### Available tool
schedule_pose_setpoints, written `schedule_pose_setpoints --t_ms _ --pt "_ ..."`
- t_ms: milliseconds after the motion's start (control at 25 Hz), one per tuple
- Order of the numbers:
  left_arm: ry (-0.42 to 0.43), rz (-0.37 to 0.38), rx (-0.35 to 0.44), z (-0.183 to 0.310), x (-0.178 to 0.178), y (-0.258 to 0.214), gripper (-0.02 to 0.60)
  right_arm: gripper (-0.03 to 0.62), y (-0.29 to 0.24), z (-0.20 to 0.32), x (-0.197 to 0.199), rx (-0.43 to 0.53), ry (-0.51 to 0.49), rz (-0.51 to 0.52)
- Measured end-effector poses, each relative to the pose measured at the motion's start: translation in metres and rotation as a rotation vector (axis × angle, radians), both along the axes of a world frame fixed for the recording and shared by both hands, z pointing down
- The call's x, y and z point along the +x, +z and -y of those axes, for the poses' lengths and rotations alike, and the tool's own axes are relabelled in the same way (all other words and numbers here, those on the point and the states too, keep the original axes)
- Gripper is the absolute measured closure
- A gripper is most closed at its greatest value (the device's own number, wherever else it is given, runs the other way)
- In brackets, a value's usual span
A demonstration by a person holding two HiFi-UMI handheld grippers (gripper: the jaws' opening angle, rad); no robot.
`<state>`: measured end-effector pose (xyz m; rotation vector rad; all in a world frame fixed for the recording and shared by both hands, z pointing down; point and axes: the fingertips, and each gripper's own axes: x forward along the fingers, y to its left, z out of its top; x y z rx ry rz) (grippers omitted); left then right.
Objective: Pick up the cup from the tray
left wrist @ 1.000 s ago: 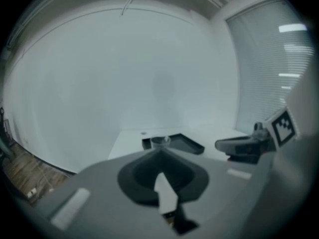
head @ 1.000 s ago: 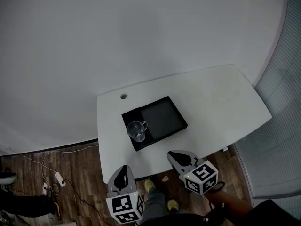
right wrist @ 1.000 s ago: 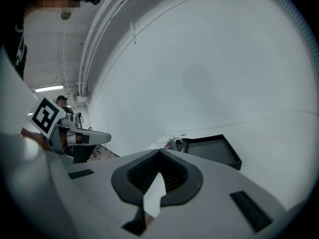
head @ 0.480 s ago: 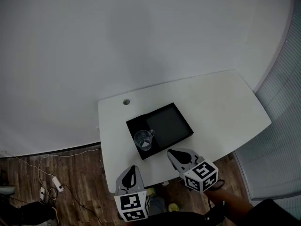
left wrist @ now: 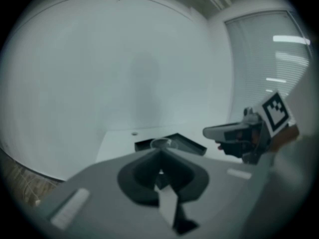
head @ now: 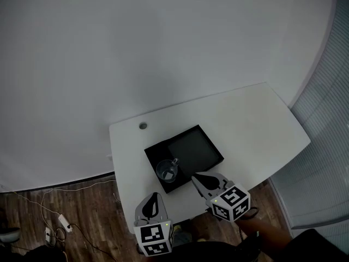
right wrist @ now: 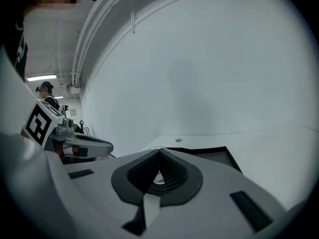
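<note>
A clear glass cup point(head: 167, 171) stands in the near left corner of a black tray point(head: 196, 146) on the white table point(head: 251, 124). My left gripper point(head: 154, 197) hovers over the table's near edge, short of the cup, jaws shut and empty. My right gripper point(head: 196, 177) is at the tray's near edge, just right of the cup, its jaws closed together with nothing in them. In the left gripper view the cup's rim point(left wrist: 160, 143) peeks over the shut jaw tips point(left wrist: 160, 151), with the right gripper point(left wrist: 209, 132) to the right. The right gripper view shows its jaws point(right wrist: 160, 151), the tray point(right wrist: 222, 156) and the left gripper point(right wrist: 107, 146).
A round cable hole point(head: 143, 126) sits in the table near the far left corner. A curved white wall rises behind the table. Window blinds point(head: 327, 146) run along the right. Cables and a power strip point(head: 62, 221) lie on the wood floor at left.
Both grippers have moved forward toward the tray. The cup and tray now lie much closer to the jaw tips. The jaws stayed closed.
</note>
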<state>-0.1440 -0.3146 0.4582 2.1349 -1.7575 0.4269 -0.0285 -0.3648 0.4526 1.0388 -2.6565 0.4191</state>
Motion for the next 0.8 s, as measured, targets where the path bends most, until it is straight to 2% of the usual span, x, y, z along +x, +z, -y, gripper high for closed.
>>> schedule_pose_setpoints --t_ms 800 --pt "0.113 -0.008 -0.032 0.038 -0.015 0.034 0.578 0.580 0.025 0.024 -0.018 -0.025 0.090 -0.021"
